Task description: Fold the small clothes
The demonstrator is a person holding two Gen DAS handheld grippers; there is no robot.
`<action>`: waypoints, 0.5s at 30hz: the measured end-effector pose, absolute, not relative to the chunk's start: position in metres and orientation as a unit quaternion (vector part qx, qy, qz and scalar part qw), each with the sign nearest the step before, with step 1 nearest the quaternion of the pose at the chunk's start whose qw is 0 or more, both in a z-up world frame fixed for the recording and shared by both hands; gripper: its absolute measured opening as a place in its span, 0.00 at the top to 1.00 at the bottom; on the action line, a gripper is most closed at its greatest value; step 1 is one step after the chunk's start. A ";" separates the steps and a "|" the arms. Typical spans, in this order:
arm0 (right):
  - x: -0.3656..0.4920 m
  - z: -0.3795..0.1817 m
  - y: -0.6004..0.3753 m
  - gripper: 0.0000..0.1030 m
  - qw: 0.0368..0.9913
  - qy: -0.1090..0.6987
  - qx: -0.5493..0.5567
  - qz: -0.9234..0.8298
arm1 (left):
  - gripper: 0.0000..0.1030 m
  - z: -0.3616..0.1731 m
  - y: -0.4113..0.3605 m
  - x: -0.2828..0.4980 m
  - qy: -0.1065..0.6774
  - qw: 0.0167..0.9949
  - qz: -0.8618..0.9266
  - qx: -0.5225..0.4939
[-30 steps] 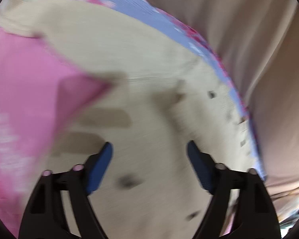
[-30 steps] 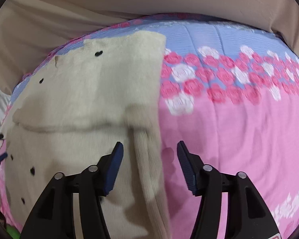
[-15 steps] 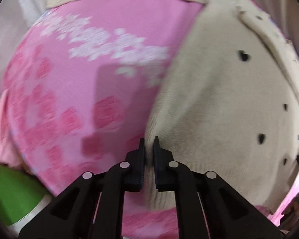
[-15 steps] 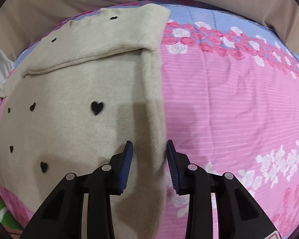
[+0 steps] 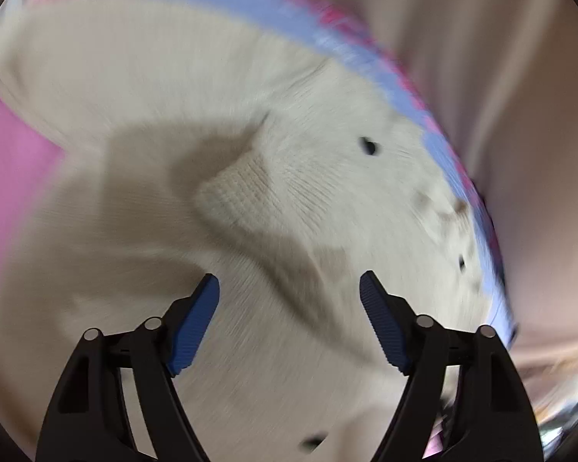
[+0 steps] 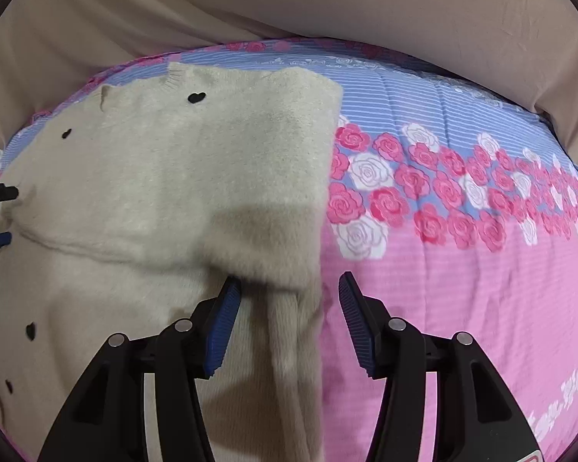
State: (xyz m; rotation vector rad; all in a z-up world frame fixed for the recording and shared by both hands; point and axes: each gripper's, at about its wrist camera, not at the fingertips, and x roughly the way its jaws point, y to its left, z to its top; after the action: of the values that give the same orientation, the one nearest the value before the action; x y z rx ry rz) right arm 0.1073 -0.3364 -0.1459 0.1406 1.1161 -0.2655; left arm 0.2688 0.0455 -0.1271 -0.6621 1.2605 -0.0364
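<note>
cream fuzzy knit sweater w/ small black hearts (image 6: 165, 177) lies on the pink-and-blue rose-print bedspread (image 6: 462, 269), top part already folded down over the body. left gripper (image 5: 289, 319) & right gripper (image 6: 287, 319) both spread apart, holding nothing. probably more folds left.

A bed cover (image 6: 462, 288) fills the lower half of the right wrist view. Most of it is pink with fine stripes. A band of pink and white roses (image 6: 424, 188) crosses it, and beyond that a blue striped strip (image 6: 404, 88) runs along the far edge. White printed marks sit near the lower right corner. Behind the far edge hangs a beige cloth (image 6: 327, 4) in soft folds. In the blurred left wrist view the same blue edge (image 5: 227, 4) curves past beige fabric (image 5: 520, 115) on the right. The light is soft and even.
</note>
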 end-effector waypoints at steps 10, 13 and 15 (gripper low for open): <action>0.100 -0.132 -0.373 0.90 0.856 0.483 0.136 -0.124 | 0.93 -0.066 0.071 0.280 0.482 0.829 -0.052 -0.279; 0.095 -0.156 -0.373 0.77 0.848 0.501 0.129 -0.117 | 0.93 -0.112 0.068 0.284 0.529 0.816 -0.019 -0.233; 0.091 -0.148 -0.371 0.71 0.843 0.507 0.142 -0.114 | 0.92 -0.130 0.079 0.276 0.532 0.805 -0.022 -0.263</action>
State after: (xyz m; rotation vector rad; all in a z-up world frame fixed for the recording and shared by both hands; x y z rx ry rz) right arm 0.0910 -0.3714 -0.1478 0.3008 1.0699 -0.2405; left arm 0.2761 0.0792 -0.1299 -0.5622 1.1386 -0.0479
